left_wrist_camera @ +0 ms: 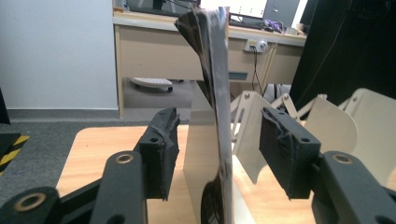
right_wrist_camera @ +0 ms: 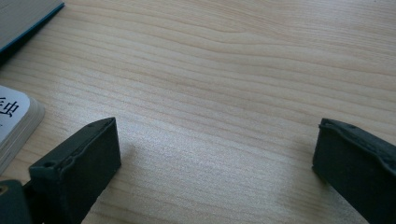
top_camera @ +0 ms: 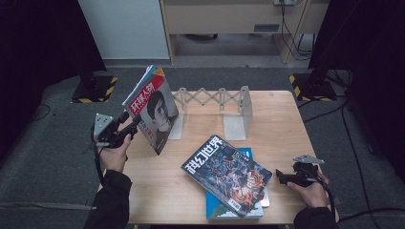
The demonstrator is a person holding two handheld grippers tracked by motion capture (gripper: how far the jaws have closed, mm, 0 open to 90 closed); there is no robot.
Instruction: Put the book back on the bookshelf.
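A magazine (top_camera: pixel 154 112) with a portrait on its red-and-white cover stands tilted at the table's left, leaning toward the white expanding book rack (top_camera: pixel 212 102). My left gripper (top_camera: pixel 133 125) reaches to its left edge. In the left gripper view the magazine's edge (left_wrist_camera: pixel 215 93) rises between the two pads with a gap on each side, so the left gripper (left_wrist_camera: pixel 219 144) is open around it. Near the table's right front corner my right gripper (top_camera: pixel 282 177) rests low and open, with bare wood between its fingers (right_wrist_camera: pixel 217 163).
A dark science-fiction magazine (top_camera: pixel 227 174) lies flat on a blue book (top_camera: pixel 215 207) at the front middle; its corner (right_wrist_camera: pixel 11 121) sits left of my right gripper. The wooden table (top_camera: pixel 277 119) has bare room at right. Rack plates (left_wrist_camera: pixel 327 116) stand behind the upright magazine.
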